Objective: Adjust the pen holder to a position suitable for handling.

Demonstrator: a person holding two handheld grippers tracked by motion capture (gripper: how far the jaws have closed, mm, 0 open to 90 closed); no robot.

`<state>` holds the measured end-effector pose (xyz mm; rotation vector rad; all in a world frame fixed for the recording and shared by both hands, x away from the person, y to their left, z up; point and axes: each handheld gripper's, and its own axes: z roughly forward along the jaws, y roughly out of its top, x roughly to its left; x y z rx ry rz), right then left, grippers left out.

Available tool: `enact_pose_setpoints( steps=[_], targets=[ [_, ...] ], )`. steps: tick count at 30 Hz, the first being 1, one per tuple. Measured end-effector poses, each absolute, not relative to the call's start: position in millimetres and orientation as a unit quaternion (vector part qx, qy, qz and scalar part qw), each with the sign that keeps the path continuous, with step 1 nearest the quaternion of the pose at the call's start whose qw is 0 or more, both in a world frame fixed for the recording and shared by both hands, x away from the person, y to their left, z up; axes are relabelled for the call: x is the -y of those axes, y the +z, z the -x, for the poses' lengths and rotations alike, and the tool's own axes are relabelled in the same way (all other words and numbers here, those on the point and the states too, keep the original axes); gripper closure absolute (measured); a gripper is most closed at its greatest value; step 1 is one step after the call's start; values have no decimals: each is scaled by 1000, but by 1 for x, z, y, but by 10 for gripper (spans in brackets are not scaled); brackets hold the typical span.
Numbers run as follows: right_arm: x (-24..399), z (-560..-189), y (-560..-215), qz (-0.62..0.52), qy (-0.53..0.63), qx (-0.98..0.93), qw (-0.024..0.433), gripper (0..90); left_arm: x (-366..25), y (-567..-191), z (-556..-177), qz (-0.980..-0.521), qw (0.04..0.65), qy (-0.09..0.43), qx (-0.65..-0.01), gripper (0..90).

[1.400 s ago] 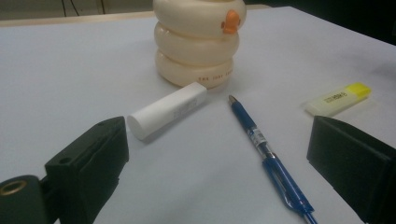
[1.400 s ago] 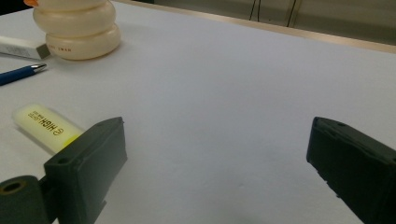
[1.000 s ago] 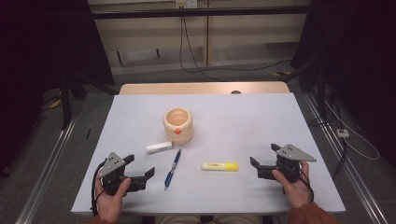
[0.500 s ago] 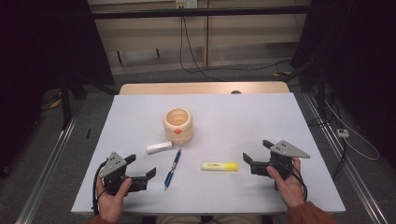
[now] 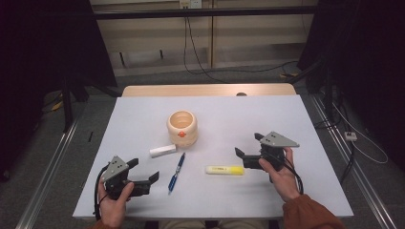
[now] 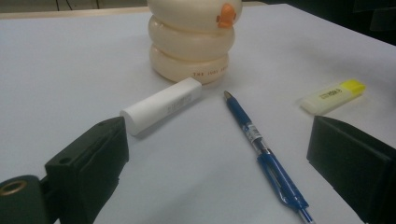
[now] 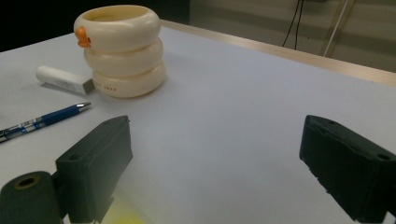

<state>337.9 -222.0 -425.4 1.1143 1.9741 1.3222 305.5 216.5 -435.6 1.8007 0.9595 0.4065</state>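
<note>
The right gripper (image 5: 249, 147) (jaws wide, just narrowing slightly, nothing between them) hovers just beside the yellow highlighter (image 5: 224, 170), which lies below its fingertips. The left gripper (image 5: 143, 171) is open and empty, the blue pen (image 5: 175, 166) just ahead.

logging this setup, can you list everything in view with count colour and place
pen holder: 1, cream with an orange knob, ringed, table middle
eraser stick: 1, white, lying just left of the holder's base
pen: 1, blue, lying in front of the holder
highlighter: 1, yellow, right of the pen, just ahead of the right claw
table: 1, white top, wooden far edge
cables: several, dark, floor behind the table
left claw: 1, black, open, near left edge
right claw: 1, black, open, jaws just been closing slightly, nothing between them
</note>
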Motion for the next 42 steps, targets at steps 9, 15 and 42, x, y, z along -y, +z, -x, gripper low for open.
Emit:
enact_pose_setpoints(
  steps=[9, 15, 42],
  targets=[
    [192, -372, -413, -410, 476, -745, 226, 92, -215, -435, -308, -750, 506, 164, -394, 54],
    [175, -389, -408, -395, 479, -749, 230, 94, -214, -436, -309, -754, 504, 161, -389, 54],
    [88, -490, -390, -352, 456, -803, 151, 447, -212, -437, -309, -762, 498, 156, -384, 57]
  ],
)
